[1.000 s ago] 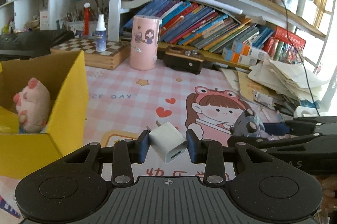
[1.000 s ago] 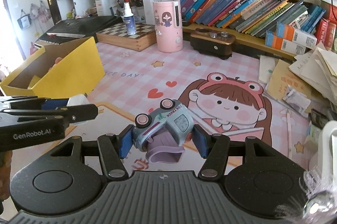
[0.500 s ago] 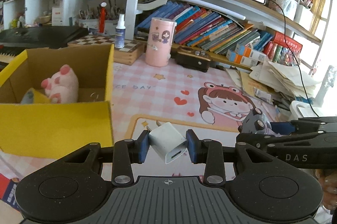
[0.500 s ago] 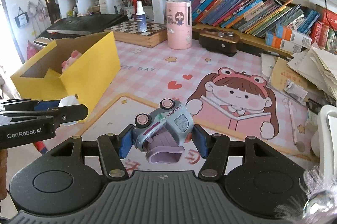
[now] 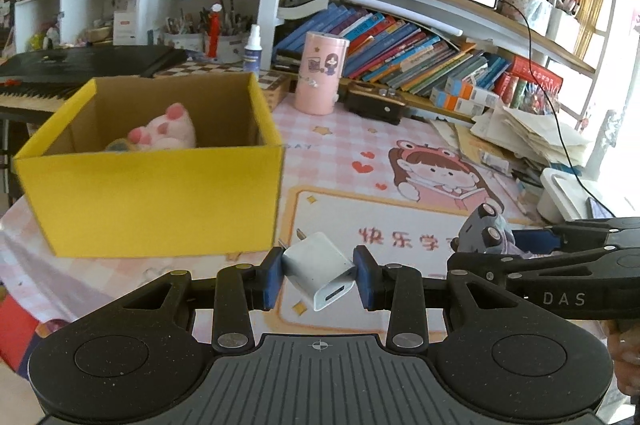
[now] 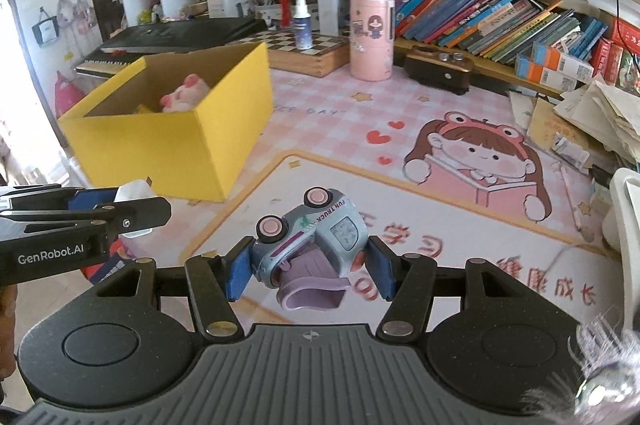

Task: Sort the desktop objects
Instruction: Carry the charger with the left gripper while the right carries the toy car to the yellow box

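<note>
My left gripper (image 5: pixel 318 275) is shut on a white USB charger plug (image 5: pixel 316 267) and holds it above the pink mat, just right of the yellow box's (image 5: pixel 152 197) near corner. My right gripper (image 6: pixel 310 267) is shut on a grey-blue toy truck (image 6: pixel 316 237) with pink wheels, tilted on its side, above the mat. The open yellow box (image 6: pixel 188 141) holds a pink plush pig (image 5: pixel 164 133), which also shows in the right wrist view (image 6: pixel 184 95). The right gripper and truck show at the right of the left wrist view (image 5: pixel 484 237). The left gripper shows at the left of the right wrist view (image 6: pixel 120 205).
A pink cylinder (image 5: pixel 320 77), a brown wooden case (image 5: pixel 376 103), a chessboard with a spray bottle (image 6: pixel 302 23) and a row of books (image 5: pixel 420 61) stand at the back. Loose papers (image 5: pixel 532 141) and a white device (image 5: pixel 564 197) lie at the right. A keyboard (image 5: pixel 76 65) is behind the box.
Both grippers have pulled back and risen, still holding their objects. The yellow box now shows more fully, and its inside with the pig is in view.
</note>
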Tool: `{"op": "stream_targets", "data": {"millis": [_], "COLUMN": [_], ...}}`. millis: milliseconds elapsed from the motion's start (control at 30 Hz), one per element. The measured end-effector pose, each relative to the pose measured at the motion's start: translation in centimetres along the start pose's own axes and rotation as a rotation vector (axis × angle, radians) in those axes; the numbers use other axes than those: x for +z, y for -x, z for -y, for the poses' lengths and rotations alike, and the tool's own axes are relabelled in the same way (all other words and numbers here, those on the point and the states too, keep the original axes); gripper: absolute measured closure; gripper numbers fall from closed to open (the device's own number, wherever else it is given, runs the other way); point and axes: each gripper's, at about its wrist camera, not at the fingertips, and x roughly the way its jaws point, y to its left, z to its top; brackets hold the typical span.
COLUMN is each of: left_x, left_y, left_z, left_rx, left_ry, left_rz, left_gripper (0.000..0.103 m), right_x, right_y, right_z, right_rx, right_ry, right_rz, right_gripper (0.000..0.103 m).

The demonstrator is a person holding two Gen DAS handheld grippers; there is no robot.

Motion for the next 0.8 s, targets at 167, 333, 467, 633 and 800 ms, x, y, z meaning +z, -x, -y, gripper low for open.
{"op": "stream_targets", "data": {"millis": [167, 333, 467, 633, 800], "left_x": [-1.0, -2.1, -3.0, -3.9, -4.6], "left_y": [1.7, 3.3, 4.4, 5.7, 6.9], "left_z": [-1.1, -2.3, -3.2, -4.4, -5.6], "left_rx": [0.007, 0.017, 0.035, 0.056, 0.077], "left_ry": [0.001, 0.005, 0.022, 0.043, 0.069], "left_rz": [-0.002, -0.012, -0.022, -0.026, -0.018], "left_gripper": [0.068, 0.068, 0.068, 0.068, 0.068], "right_x": [-1.0, -2.0, -2.8, -3.8, -4.2], "right_y": [0.8, 1.3, 1.4, 1.5, 1.5], "right_z": [-2.2, -4.1, -5.5, -7.2, -9.0], "right_rx": [0.008, 0.025, 0.051, 0.093, 0.129], "right_ry": [0.002, 0.003, 0.004, 0.011, 0.044], "right_rz": [-0.001, -0.013, -0.038, -0.075, -0.092], "right_gripper": [0.047, 0.047, 0.047, 0.047, 0.047]}}
